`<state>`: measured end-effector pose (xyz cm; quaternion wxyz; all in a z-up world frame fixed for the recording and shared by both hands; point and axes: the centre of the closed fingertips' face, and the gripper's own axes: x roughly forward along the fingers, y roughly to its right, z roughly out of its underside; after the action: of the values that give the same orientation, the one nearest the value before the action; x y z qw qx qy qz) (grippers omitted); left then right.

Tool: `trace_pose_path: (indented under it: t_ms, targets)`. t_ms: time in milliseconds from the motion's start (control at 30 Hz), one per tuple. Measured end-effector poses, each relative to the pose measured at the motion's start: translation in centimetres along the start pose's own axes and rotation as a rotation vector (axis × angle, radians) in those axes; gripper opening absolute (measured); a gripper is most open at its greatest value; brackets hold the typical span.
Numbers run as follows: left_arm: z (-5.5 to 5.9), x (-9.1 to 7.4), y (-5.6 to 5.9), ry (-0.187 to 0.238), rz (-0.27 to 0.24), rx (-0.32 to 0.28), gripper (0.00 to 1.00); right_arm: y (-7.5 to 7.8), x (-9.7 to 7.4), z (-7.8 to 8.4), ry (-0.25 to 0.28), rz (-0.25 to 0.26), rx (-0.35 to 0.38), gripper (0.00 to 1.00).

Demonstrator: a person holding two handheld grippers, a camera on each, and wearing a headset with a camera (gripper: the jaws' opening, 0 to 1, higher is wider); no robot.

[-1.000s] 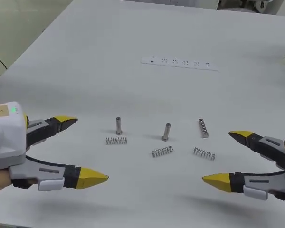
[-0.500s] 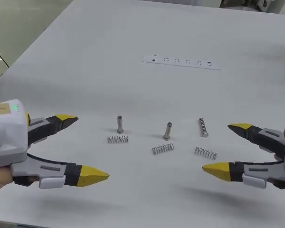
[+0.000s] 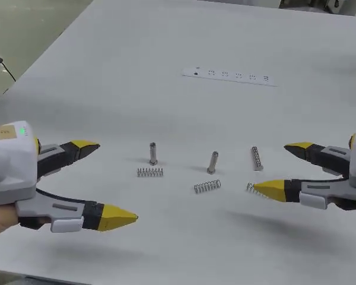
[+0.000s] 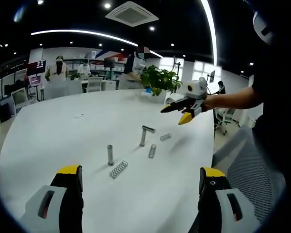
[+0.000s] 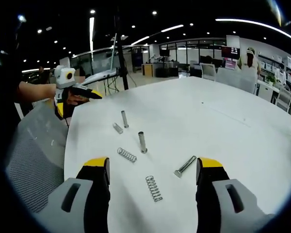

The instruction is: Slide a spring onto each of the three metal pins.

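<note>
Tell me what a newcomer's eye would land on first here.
Three pins sit in a row on the white table, two upright and the right one lying flat, each with a spring lying loose in front of it. Open, yellow-tipped jaws flank them: the left gripper and the right gripper, one tip of which is by the right-hand spring. A power strip lies farther back.

Just below the centre of the head view, three short metal pins form a row: the left pin [image 3: 153, 152] and middle pin [image 3: 213, 161] stand upright, while the right pin [image 3: 256, 158] lies on its side. A loose coil spring lies flat just below each: left spring [image 3: 149, 172], middle spring [image 3: 207, 186], right spring [image 3: 248, 187].
</note>
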<state>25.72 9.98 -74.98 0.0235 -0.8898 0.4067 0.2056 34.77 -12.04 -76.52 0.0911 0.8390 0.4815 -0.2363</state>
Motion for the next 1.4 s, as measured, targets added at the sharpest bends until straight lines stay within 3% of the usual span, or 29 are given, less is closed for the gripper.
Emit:
trace_pose_path:
  t_ms: [267, 600, 867, 1000, 1267, 1400]
  targets:
    - [-0.1, -0.1, -0.1, 0.005, -0.003, -0.002, 0.97, 2.1, 1.4, -0.4, -0.061, 0.036, 0.023, 0.55]
    - [-0.1, -0.1, -0.3, 0.001, -0.004, -0.001, 0.97, 5.2, 3.3, 1.3, -0.214, 0.139, 0.193, 0.34]
    - [0.1, -0.4, -0.5, -0.003, -0.009, -0.004, 0.97, 6.8, 4.4, 2.1, -0.259, 0.172, 0.324, 0.23]
    - [0.2, -0.4, -0.5, -0.005, -0.009, -0.005, 0.97, 7.1, 5.1, 2.3, -0.296, 0.181, 0.346, 0.16]
    - [0.1, -0.3, -0.7, -0.004, -0.008, -0.006, 0.97, 7.4, 6.1, 3.7, -0.412, 0.228, 0.35, 0.15]
    - [0.1, -0.3, -0.7, -0.003, -0.007, -0.006, 0.97, 7.5, 6.5, 3.9, -0.433, 0.236, 0.345, 0.14]
